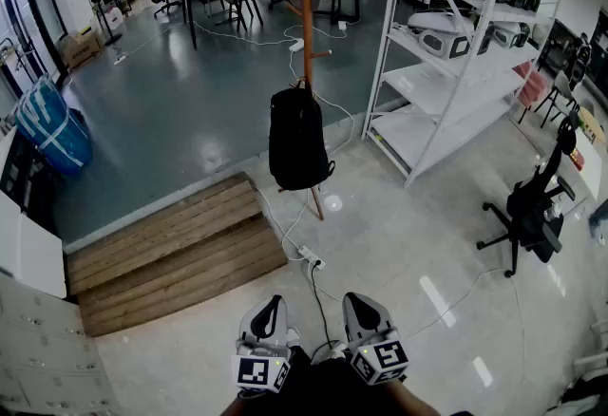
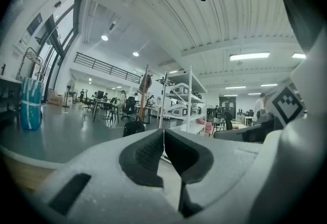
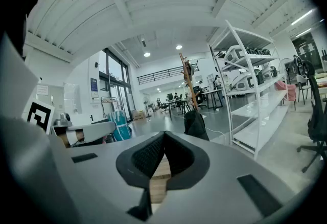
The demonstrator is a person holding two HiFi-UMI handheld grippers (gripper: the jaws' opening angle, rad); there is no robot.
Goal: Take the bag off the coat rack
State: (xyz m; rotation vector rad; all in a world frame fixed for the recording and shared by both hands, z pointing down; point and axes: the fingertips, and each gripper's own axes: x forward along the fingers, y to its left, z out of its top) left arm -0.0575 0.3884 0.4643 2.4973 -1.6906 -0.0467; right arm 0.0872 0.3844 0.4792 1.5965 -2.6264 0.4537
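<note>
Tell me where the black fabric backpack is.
In the head view the black fabric backpack hangs centre frame on the tall wooden coat rack, left of the white metal shelving and beyond the wooden steps.

Shelving [image 1: 432,82], office chair [image 1: 530,210], wooden steps [image 1: 171,257]

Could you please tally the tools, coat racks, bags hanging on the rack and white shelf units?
tools: 2, left tool and right tool
coat rack: 1
bag: 1
shelf: 1
total: 5
</note>
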